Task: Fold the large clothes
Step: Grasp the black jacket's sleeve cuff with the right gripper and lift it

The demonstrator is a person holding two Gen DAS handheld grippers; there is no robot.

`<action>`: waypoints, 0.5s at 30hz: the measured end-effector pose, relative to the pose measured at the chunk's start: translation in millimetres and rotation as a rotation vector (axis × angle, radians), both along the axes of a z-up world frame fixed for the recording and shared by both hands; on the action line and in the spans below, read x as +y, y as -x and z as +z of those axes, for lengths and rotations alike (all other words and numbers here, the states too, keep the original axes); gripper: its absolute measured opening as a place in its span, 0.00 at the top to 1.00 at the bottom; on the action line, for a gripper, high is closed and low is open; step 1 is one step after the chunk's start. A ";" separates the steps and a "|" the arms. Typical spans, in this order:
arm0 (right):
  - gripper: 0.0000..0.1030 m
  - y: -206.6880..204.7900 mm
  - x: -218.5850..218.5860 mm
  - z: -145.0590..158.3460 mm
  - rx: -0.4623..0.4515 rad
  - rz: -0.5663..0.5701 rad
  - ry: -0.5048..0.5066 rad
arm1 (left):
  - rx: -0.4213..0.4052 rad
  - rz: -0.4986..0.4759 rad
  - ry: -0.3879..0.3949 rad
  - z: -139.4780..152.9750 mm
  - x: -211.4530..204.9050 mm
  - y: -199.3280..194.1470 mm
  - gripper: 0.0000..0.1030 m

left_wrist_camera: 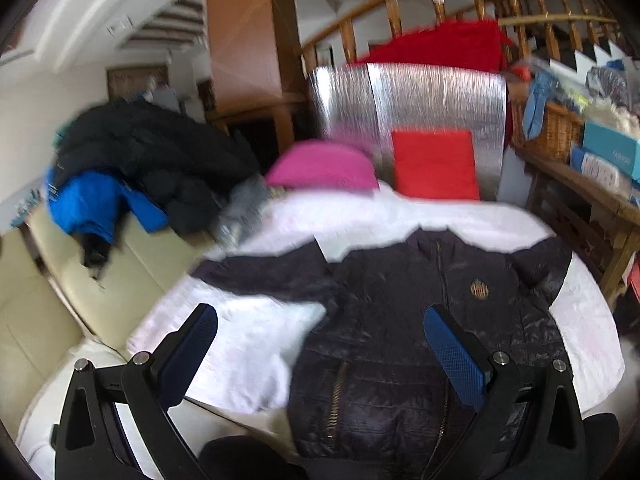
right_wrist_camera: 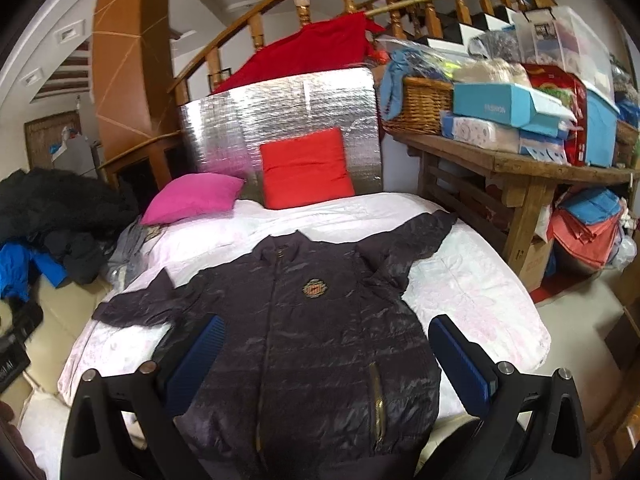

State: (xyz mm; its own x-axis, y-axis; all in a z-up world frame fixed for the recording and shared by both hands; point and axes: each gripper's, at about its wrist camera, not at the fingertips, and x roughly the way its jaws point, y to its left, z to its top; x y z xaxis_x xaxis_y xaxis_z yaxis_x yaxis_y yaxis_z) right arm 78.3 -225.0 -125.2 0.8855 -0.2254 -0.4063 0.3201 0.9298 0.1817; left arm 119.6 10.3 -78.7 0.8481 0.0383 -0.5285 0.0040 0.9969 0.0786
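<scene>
A dark quilted jacket [left_wrist_camera: 392, 320] lies flat, front up and zipped, on a white bed cover [left_wrist_camera: 248, 344], sleeves spread to both sides. It also shows in the right wrist view [right_wrist_camera: 312, 344] on the cover [right_wrist_camera: 472, 280], with a gold chest badge [right_wrist_camera: 315, 288]. My left gripper [left_wrist_camera: 320, 316] is open and empty, held above the jacket's lower left part. My right gripper [right_wrist_camera: 326, 328] is open and empty, held above the jacket's lower middle.
A pink cushion [right_wrist_camera: 192, 196] and a red cushion [right_wrist_camera: 306, 168] lean by a silver foil board [right_wrist_camera: 280, 120] at the bed's far end. Dark and blue coats [left_wrist_camera: 132, 168] pile on a cream sofa at left. A wooden table [right_wrist_camera: 520, 164] with boxes and a basket stands at right.
</scene>
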 end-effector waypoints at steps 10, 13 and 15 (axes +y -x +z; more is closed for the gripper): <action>0.00 -130.2 -205.1 -54.9 0.044 0.024 -0.301 | 0.384 -0.007 -0.014 -145.4 -64.3 -195.5 0.01; 0.00 -172.3 -268.3 -72.9 0.050 -0.025 -0.397 | 0.383 -0.003 -0.025 -162.6 -83.2 -227.8 0.01; 0.00 -205.0 -311.7 -90.7 0.049 -0.061 -0.472 | 0.367 -0.019 -0.025 -168.5 -93.7 -241.3 0.01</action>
State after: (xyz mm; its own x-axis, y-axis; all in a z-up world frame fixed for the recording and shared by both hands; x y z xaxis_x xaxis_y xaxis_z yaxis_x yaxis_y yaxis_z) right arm 283.2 -536.7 -215.8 0.8535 -0.0567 -0.5181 0.3902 0.7285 0.5631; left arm 360.8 -83.4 -247.2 0.6031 0.0408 -0.7966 0.0549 0.9942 0.0926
